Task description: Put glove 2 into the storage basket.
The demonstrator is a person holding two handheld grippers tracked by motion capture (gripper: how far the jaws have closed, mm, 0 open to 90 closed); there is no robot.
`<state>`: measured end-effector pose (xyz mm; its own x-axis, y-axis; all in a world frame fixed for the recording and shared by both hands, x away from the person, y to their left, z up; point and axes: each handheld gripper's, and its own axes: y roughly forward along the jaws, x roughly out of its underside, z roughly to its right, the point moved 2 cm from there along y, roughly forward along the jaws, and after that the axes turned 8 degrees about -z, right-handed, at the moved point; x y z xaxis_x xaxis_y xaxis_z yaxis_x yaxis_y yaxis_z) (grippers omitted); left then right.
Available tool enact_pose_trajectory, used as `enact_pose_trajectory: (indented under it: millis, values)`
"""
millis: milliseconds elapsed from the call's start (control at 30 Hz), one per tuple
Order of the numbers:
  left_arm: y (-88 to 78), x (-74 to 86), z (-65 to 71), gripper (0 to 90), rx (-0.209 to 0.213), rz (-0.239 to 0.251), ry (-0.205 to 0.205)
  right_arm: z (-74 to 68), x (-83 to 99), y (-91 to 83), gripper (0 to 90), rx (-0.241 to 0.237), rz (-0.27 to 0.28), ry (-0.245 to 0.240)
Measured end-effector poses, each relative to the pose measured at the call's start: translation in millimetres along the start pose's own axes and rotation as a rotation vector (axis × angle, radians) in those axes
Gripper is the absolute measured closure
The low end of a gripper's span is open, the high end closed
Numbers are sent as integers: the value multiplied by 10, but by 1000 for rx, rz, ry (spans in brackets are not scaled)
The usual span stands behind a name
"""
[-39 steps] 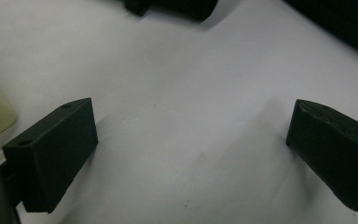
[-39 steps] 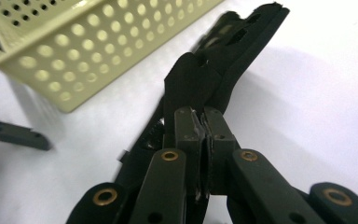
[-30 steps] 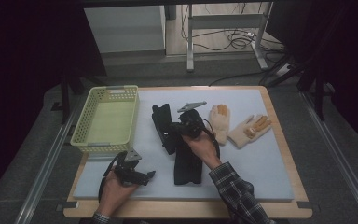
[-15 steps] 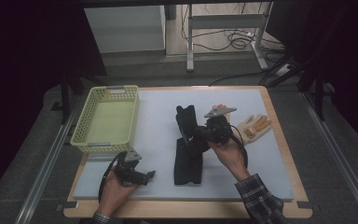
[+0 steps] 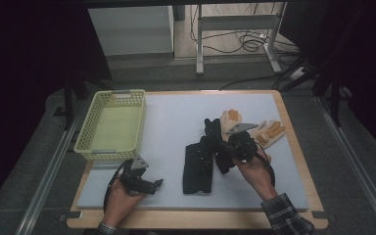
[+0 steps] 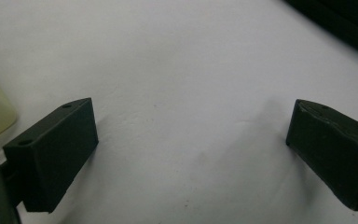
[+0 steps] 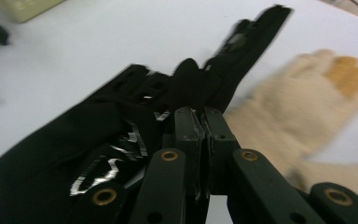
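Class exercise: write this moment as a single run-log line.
right gripper: shut on black glove | left gripper: open, over mat | basket: holds nothing

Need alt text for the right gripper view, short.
The right hand-held gripper is shut on a black glove over the white table mat. A tan glove lies blurred to its right.
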<state>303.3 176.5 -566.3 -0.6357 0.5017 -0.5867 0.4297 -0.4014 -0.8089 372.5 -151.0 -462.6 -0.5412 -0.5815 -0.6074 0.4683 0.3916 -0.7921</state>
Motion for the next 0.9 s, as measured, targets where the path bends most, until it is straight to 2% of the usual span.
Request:
enact_pose_trajectory:
  millis: [100, 133, 167, 200, 233, 300, 367, 433, 467, 533, 600, 633, 667, 733, 800, 833, 867, 900]
  values:
    - [2, -1, 3, 20, 1, 4, -4, -147, -44, 61, 836, -31, -3, -33]
    - [2, -1, 3, 20, 1, 4, -5, -250, -81, 109, 800, -60, -6, -56]
    - [2, -1, 3, 21, 1, 4, -5, -250, -81, 109, 800, -60, -6, -56]
    - [2, 0, 3, 20, 1, 4, -5, -388, -133, 172, 747, -103, 2, -88]
    - [2, 0, 3, 20, 1, 4, -5, -388, -133, 172, 747, -103, 2, -88]
    - [2, -1, 3, 20, 1, 4, -4, -486, -188, 200, 707, -137, 11, -106]
    - [0, 0, 1, 20, 0, 1, -1, -533, -242, 187, 698, -138, 27, -119]
    - [0, 0, 0, 20, 1, 1, -1, -515, -270, 178, 693, -127, 27, -125]
    - [-1, 1, -1, 20, 1, -1, 1, -434, -263, 191, 678, -112, 19, -113]
    - [-1, 1, -1, 20, 0, -1, 1, -397, -251, 199, 665, -108, 13, -106]
    - [0, 0, 0, 20, 1, 1, 0, -262, -188, 283, 612, -113, 6, -74]
    - [0, 0, 0, 20, 1, 1, 0, -262, -188, 283, 612, -113, 6, -74]
    - [-1, 1, 1, 20, 1, -1, -1, -214, -153, 371, 592, -116, -3, -66]
    - [-1, 1, 1, 20, 1, -1, -1, -198, -141, 422, 584, -121, -5, -65]
    - [0, 1, 1, 20, 1, -1, -1, -177, -134, 589, 576, -151, -12, -57]
    - [-1, 1, 1, 20, 1, -1, -1, -177, -134, 589, 576, -151, -12, -57]
    - [2, 0, 4, 20, 2, 3, -5, -186, -138, 712, 555, -156, -25, -73]
    - [2, 0, 4, 20, 2, 3, -5, -186, -138, 712, 555, -156, -25, -73]
